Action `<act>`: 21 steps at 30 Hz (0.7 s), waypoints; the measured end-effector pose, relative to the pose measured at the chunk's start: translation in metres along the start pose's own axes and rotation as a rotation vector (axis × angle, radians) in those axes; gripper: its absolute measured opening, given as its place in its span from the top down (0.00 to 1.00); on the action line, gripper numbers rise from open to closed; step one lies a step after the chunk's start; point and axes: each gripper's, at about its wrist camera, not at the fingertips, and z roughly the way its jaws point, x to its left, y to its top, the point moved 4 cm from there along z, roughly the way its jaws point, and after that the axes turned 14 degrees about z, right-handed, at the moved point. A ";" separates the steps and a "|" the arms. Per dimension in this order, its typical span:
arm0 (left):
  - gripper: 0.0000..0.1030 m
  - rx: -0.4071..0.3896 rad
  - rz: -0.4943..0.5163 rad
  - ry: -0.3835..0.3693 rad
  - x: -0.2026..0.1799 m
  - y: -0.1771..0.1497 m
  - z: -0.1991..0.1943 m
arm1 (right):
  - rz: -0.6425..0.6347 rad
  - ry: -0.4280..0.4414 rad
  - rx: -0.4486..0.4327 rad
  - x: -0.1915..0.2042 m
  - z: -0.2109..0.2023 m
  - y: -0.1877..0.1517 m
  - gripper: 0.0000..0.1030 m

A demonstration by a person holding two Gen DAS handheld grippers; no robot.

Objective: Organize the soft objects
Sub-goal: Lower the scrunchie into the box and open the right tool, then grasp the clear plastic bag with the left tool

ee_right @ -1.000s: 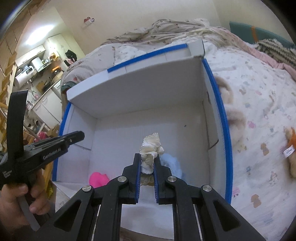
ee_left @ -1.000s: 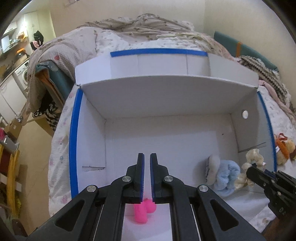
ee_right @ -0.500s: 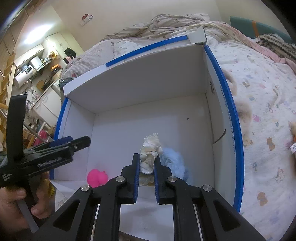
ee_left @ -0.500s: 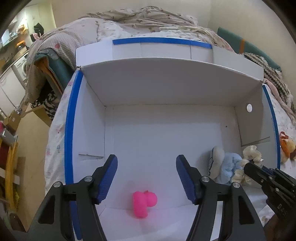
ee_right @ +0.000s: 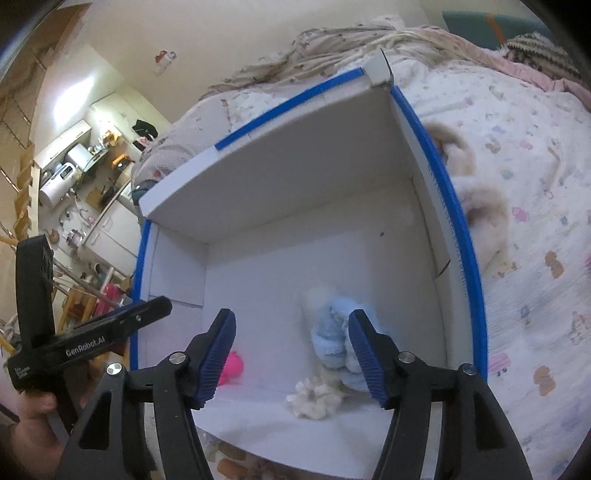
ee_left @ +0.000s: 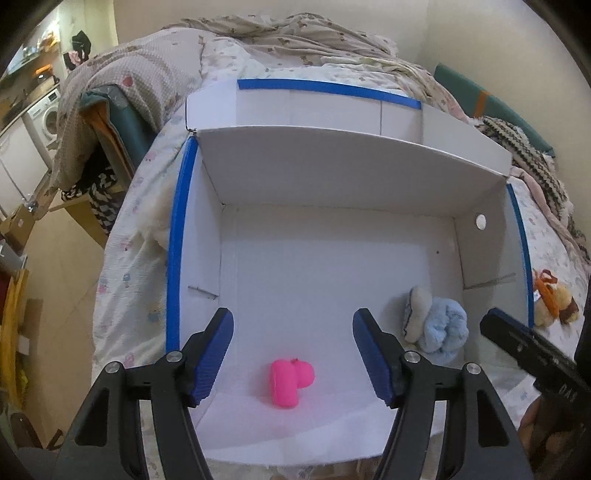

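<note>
**Both claws wide over the white box, three soft toys on its floor**

The left claw (ee_left: 293,352) hangs over the white cardboard box with blue-taped rims (ee_left: 177,236), spread wide and grasping nothing. Between its ribbed blue pads (ee_left: 212,356) lies the bright pink, smooth, stubby soft toy (ee_left: 290,382), flat on the box floor near the front edge, untouched.

On the other side, the right claw (ee_right: 291,356) has just sprung apart. Its jaws are released, and the cream, frilly, ruffled plush (ee_right: 312,397) sits loose on the box floor below them, free of both pads. Just behind it, touching, is the fluffy pale-blue rolled plush (ee_right: 332,332), bunched against the right-hand wall.

The box rests on a bed with a white printed quilt (ee_right: 524,206). A tan plush toy in an orange garment (ee_left: 554,301) lies on the quilt outside the right wall. A crumpled beige blanket (ee_left: 295,33) heaps up behind the box.
</note>
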 end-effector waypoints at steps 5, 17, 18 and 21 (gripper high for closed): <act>0.38 -0.004 -0.007 -0.006 0.001 -0.015 -0.015 | -0.009 -0.008 -0.017 0.002 -0.010 -0.003 0.35; 0.37 -0.026 0.033 -0.021 -0.009 -0.079 -0.051 | 0.007 -0.023 -0.015 -0.003 -0.034 -0.034 0.35; 0.37 -0.024 0.049 -0.024 -0.013 -0.087 -0.053 | 0.011 -0.024 -0.013 -0.004 -0.037 -0.038 0.35; 0.37 -0.001 0.086 -0.038 -0.024 -0.110 -0.051 | 0.028 -0.024 -0.005 -0.007 -0.042 -0.047 0.35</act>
